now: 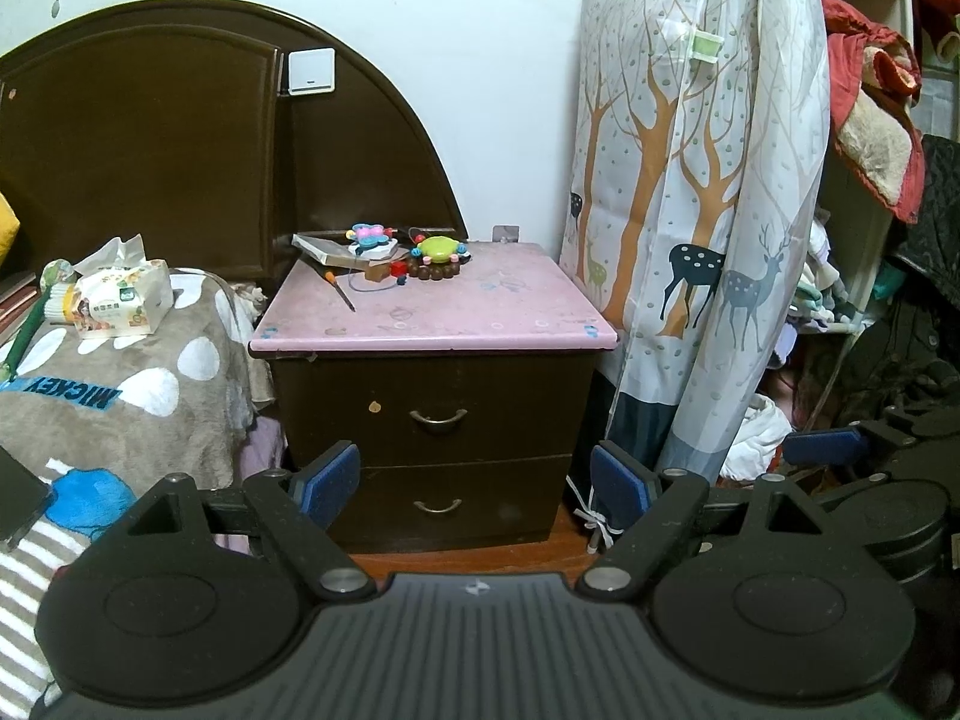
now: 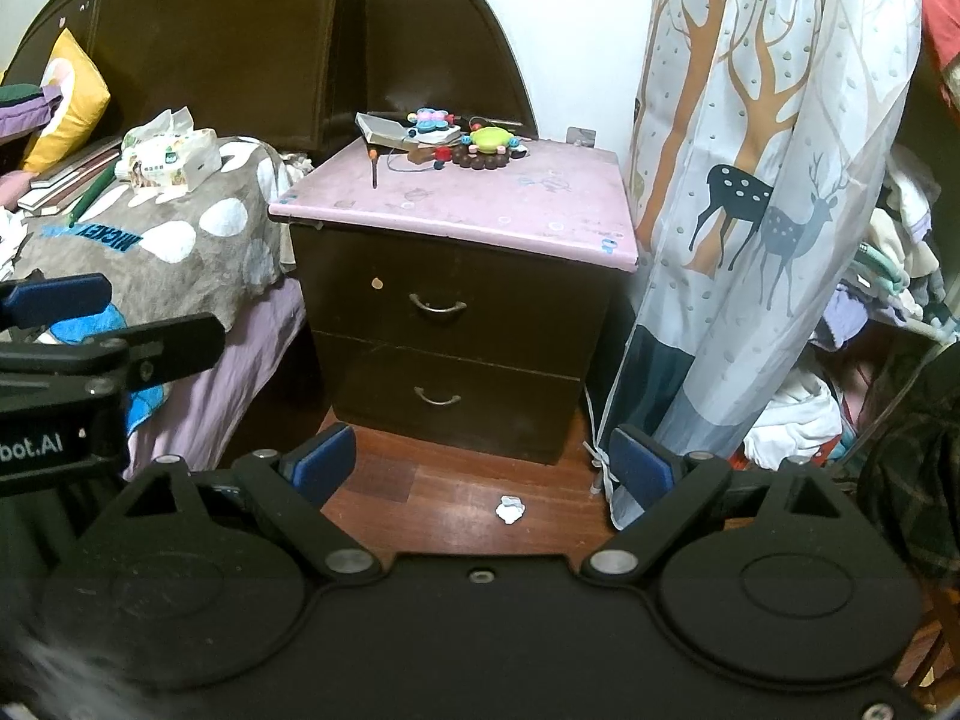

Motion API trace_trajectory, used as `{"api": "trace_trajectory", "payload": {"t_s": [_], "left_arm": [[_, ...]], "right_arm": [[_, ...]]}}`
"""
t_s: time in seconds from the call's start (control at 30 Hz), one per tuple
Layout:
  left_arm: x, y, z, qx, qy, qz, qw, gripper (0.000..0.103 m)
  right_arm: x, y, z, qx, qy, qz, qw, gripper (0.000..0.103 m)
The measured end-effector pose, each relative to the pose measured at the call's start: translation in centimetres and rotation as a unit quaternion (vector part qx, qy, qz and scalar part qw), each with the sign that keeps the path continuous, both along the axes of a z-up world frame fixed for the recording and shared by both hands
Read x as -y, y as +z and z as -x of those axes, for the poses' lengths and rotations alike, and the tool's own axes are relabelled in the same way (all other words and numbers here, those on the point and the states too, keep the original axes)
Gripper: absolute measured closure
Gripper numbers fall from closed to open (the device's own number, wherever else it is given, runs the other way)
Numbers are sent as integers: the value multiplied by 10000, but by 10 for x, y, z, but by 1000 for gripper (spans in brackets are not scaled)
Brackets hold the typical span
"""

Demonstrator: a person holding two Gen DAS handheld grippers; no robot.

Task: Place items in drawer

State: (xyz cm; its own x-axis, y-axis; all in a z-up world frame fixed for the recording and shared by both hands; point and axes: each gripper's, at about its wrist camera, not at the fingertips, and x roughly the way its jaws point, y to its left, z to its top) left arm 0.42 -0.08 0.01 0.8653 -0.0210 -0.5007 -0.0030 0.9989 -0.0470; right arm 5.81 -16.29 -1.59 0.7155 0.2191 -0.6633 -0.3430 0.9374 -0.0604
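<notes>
Close up, the left gripper [image 1: 474, 483] has its blue pads [image 1: 327, 489] spread wide, with nothing between them. The right gripper [image 2: 480, 468] is the same — pads [image 2: 642, 474] far apart, holding nothing. Both hang in the air, well back from the nightstand [image 1: 432, 414].

Under the right gripper there is red-brown wood floor [image 2: 420, 480], and a small white scrap [image 2: 510, 509] lies on it.

Next comes the dark nightstand. It has two drawers, a top drawer [image 1: 438, 405] and a bottom drawer [image 1: 441, 501], and both are shut. Each has a curved metal handle [image 1: 438, 418].

The nightstand has a pink top [image 1: 450, 300]. The items sit at the back of it, near the wall — a green toy [image 1: 437, 249] on a ring of brown beads [image 1: 435, 270], a pink and blue toy [image 1: 369, 235] on a box [image 1: 336, 249], and a thin screwdriver [image 1: 339, 288] lying flat just in front.

To the left is a bed with a spotted blanket [image 1: 138, 384], and a tissue pack [image 1: 120, 297] rests on it. To the right hangs a curtain [image 1: 690, 180] with deer and trees. Behind it all stand a dark headboard [image 1: 180, 138] and a white wall [image 1: 480, 60].
</notes>
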Motion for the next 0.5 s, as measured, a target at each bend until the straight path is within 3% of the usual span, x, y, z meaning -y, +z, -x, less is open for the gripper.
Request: {"api": "trace_trajectory", "payload": {"t_s": [0.27, 0.5], "left_arm": [[-3, -3, -21, -130, -7, 80, 9999, 19], [-9, -7, -46, -275, 63, 181, 9994, 19]], "right_arm": [[1, -6, -12, -90, 187, -257, 9995, 10], [3, -15, -42, -97, 317, -459, 9984, 2]]}}
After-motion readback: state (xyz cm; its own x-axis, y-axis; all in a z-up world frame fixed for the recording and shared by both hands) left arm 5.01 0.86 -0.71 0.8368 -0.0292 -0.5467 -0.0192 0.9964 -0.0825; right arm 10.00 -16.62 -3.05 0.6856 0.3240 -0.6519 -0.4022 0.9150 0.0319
